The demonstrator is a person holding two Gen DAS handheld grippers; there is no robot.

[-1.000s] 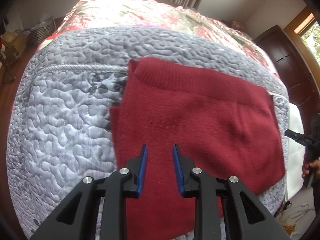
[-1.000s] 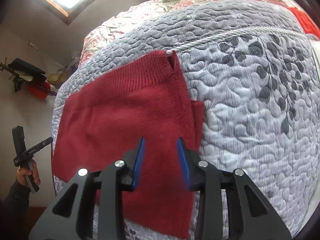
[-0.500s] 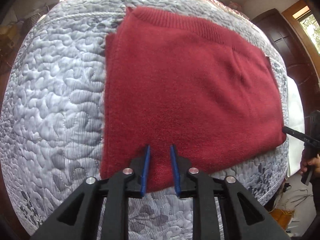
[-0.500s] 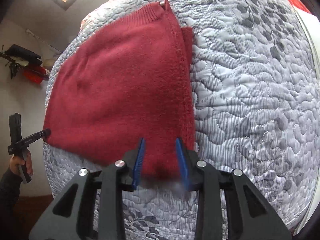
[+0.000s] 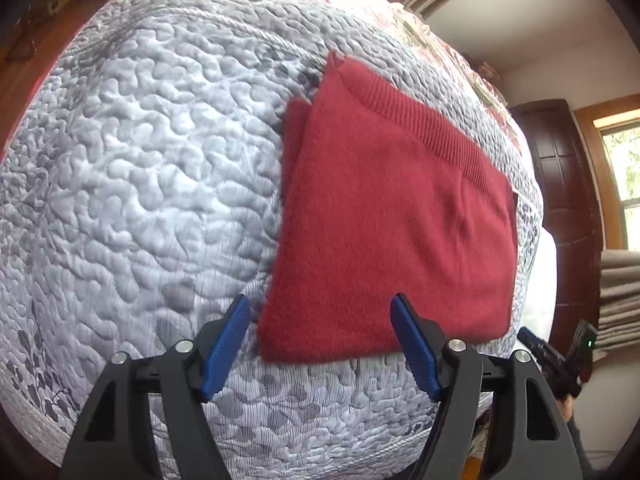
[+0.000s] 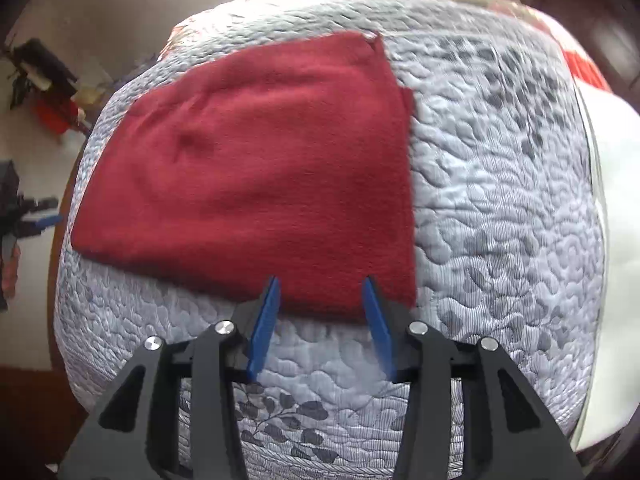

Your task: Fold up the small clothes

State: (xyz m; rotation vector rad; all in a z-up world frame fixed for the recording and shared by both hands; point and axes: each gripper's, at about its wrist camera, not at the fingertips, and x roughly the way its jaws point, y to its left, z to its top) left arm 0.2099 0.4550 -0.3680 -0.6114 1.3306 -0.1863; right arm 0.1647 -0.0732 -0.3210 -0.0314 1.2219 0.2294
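A dark red knitted garment (image 5: 392,224) lies folded flat on the grey quilted bedspread (image 5: 140,200), its ribbed band along the far edge. My left gripper (image 5: 320,312) hovers open at the garment's near left corner, with nothing between its blue pads. In the right wrist view the same red garment (image 6: 260,168) spreads ahead, and my right gripper (image 6: 320,292) stands open over its near right edge, holding nothing. At the garment's side a lower layer peeks out a little.
The grey bedspread (image 6: 500,220) drops away at the near edge of the bed. A floral cover (image 5: 440,40) lies further up the bed. A dark wooden door (image 5: 560,200) and a window stand at the right. A red item (image 6: 52,116) hangs on the wall.
Both grippers, nearly shut on the garment's near edge half a second ago, have let go and opened wide. Both have drawn back a little toward the bed's near edge.
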